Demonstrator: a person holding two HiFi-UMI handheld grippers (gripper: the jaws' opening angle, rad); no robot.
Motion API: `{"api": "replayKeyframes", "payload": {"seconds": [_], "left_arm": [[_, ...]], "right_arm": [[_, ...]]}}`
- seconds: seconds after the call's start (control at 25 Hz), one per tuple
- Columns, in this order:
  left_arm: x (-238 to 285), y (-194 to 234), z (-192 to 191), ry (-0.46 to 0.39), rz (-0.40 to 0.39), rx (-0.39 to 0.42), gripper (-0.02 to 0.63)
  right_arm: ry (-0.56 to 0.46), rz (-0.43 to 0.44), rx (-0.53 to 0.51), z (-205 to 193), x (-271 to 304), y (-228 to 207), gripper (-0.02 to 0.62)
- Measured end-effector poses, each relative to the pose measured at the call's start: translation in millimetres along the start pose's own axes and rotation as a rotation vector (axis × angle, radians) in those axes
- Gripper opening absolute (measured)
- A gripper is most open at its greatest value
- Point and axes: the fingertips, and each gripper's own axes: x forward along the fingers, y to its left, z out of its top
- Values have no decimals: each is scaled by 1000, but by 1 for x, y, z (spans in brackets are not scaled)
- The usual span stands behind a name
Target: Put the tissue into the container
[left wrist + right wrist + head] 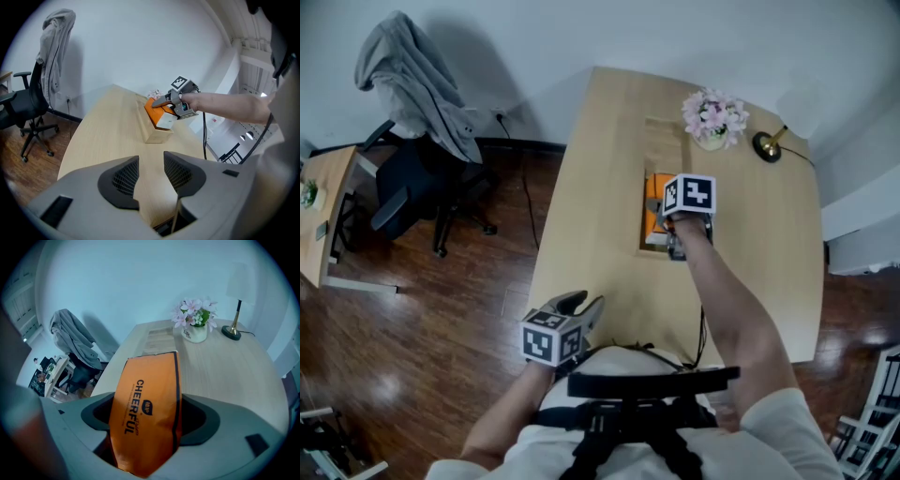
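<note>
An orange tissue pack (147, 413) with dark print stands between the jaws of my right gripper (150, 420), which is shut on it. In the head view the tissue pack (652, 202) and right gripper (664, 220) are over the near end of a long, shallow wooden container (664, 145) in the middle of the table. From the left gripper view the pack (157, 112) lies tilted into the container (152, 133). My left gripper (581, 305) hangs at the table's near edge, away from the container. Its jaws (151, 180) are open with nothing between them.
A pot of pink flowers (714, 117) and a brass lamp base (766, 145) stand at the far end of the table (591, 216). An office chair with a grey garment (412, 141) stands on the wooden floor to the left. A dark cable (701, 328) hangs off the near edge.
</note>
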Motion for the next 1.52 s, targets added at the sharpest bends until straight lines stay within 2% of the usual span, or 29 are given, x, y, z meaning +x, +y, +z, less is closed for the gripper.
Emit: {"api": "replayKeyframes", "payload": {"seconds": [0.12,0.32,0.44,0.92,1.28,1.52], "left_arm": [[-1,4,0,1,3,-6,169],[-1,7,-1,4,1,-6,169],[-1,7,0,10,-3,-8,169],[5,3,-1,40,-21,-2,169],[6,2,2,50,-36,16,169],[11,-3,4,63,-53,38,169]], "right_arm": [[-5,3,10,-1,5,5,407],[56,-8,52,-17,22,0,407],[81,-7,28,-23,26,3,411],[78,2,21,-21,36,6,436],[100,8,96,-18,25,1,434],[99,59,127,-16,18,2,434]]}}
